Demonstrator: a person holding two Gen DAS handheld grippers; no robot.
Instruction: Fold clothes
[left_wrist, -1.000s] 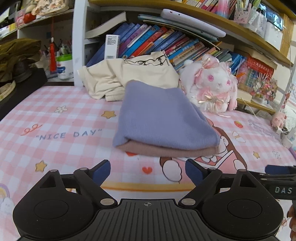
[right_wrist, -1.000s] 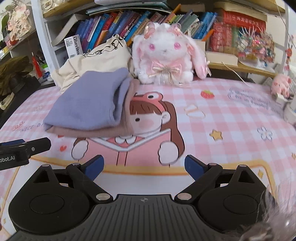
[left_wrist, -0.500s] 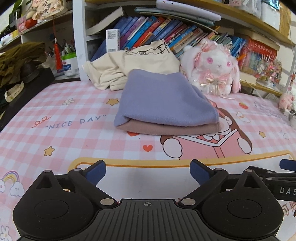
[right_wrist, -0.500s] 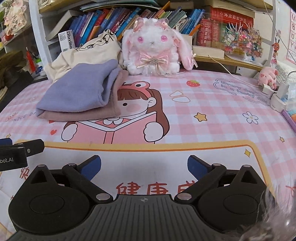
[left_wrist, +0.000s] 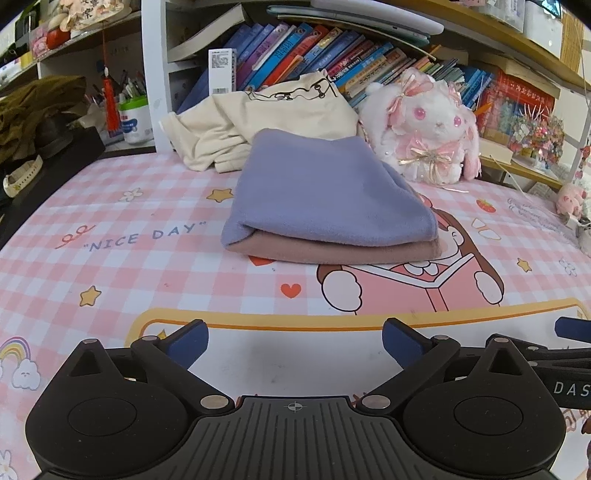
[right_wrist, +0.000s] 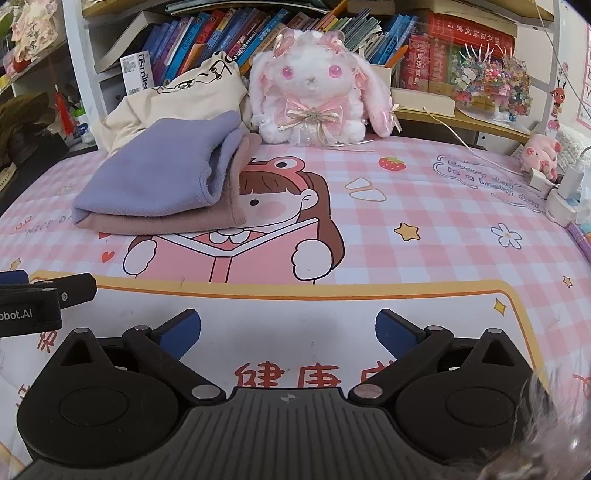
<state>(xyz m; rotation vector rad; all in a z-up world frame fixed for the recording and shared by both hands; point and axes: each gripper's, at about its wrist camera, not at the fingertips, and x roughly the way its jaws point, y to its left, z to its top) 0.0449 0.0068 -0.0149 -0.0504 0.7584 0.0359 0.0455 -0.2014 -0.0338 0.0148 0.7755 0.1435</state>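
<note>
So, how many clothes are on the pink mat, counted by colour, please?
Purple folded garment: 1
Dusty pink folded garment under the purple one: 1
Cream garment, unfolded, behind the stack: 1
Total: 3
</note>
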